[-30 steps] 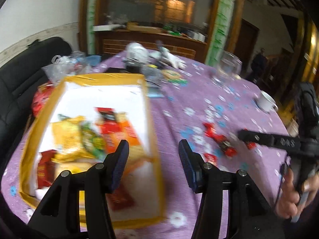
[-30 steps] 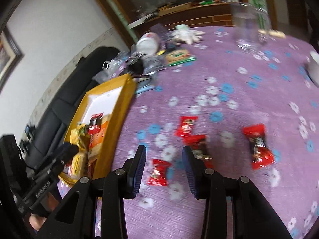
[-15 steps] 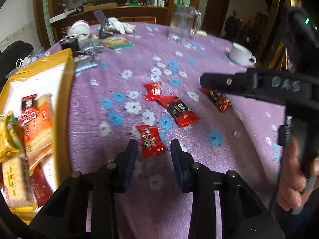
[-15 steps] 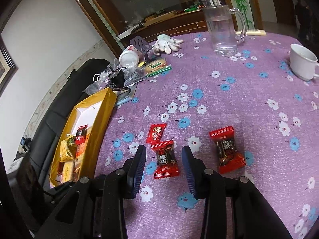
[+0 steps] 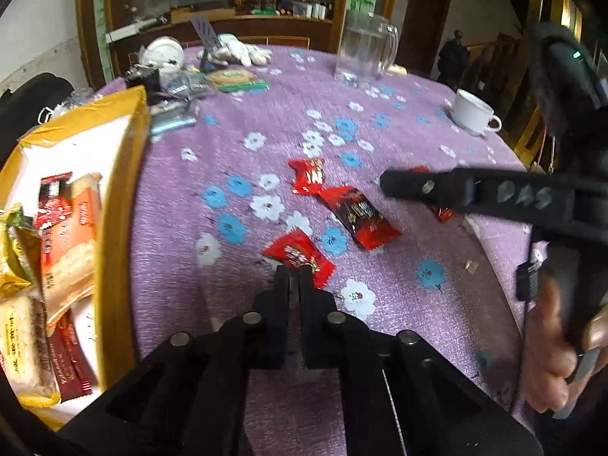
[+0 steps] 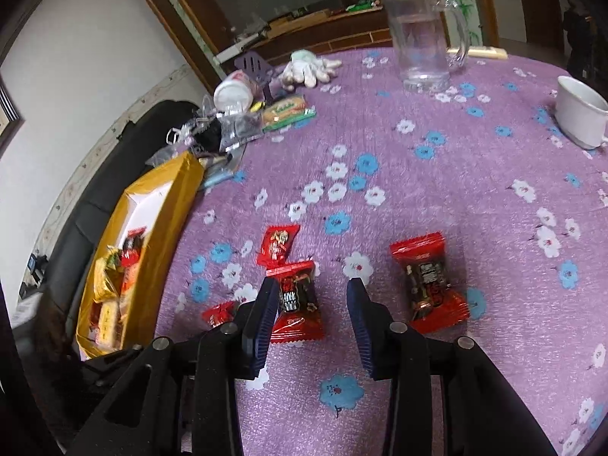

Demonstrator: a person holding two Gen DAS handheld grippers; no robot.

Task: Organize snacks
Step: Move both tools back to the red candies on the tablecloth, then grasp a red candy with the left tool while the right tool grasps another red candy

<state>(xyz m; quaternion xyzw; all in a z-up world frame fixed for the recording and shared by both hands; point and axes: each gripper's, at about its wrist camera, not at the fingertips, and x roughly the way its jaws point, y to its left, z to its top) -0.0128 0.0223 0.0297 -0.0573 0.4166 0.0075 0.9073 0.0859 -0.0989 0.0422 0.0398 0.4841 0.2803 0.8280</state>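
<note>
A round table under a purple tablecloth (image 5: 380, 121) printed with blue and white flowers fills both views; the cloth is nubbly and soft, so thin wrappers lie flat against it. At its left edge stands a yellow cardboard box (image 5: 125, 174) with a white floor, already holding flat biscuit packs and gold and red wrappers. Beyond are a clear glass pitcher (image 5: 361, 53), a white ceramic cup (image 5: 471, 114) and a white glove (image 6: 309, 66).

Four loose red snacks remain on the cloth. The left gripper (image 5: 293, 271) has its jaws pressed together on the near crimped edge of a small red candy packet (image 5: 298, 254), which lies just in front of it and well apart from the box. The right gripper (image 6: 313, 296) hangs with jaws apart over a red-and-black snack packet (image 6: 294, 300), the left pad at the packet's edge and no squeeze on it yet; a similar packet (image 6: 427, 281) lies just to its right, and a smaller red candy (image 6: 277, 245) just beyond.

A pinch on a glossy foil seam is likely to slip, so lifting slowly and straight up, then carrying low toward the box, seems wisest. The right jaws should straddle the plump middle before closing.
</note>
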